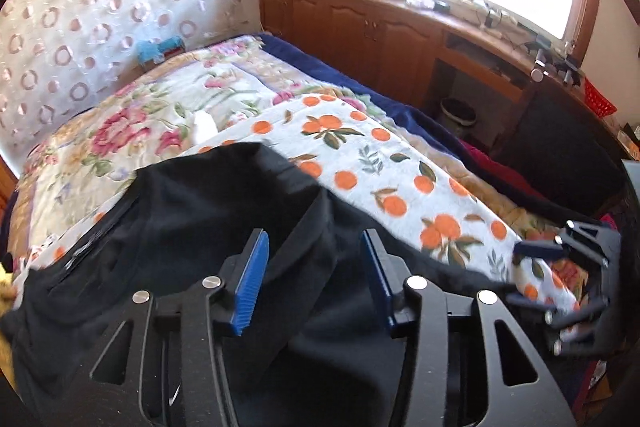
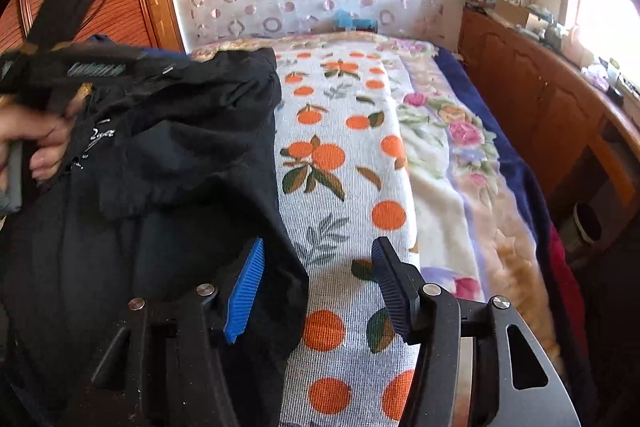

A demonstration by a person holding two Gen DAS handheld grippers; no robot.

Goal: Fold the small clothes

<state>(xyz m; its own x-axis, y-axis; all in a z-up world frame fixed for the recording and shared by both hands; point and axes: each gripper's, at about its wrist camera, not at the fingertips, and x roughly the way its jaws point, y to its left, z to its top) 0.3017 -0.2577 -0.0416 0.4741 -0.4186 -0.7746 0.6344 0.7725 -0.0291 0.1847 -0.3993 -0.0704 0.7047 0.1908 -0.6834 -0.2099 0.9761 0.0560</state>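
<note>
Black, soft garment lies crumpled on an orange-print towel across the bed, toward its near left side. Left claw hovers half open over a fold, empty. Right claw, half open, straddles its edge. Light, floppy cloth; best pinched at a hem or corner.

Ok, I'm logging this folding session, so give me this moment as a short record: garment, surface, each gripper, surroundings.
garment: black garment, rumpled, partly folded over itself, lying on the towel
surface: orange-print towel spread over a floral blanket on a bed
left gripper: open above the black cloth, pads not pressing it
right gripper: open at the garment's edge, holding nothing
hand: grips the left gripper's handle
surroundings: wooden cabinets under a bright window
</note>
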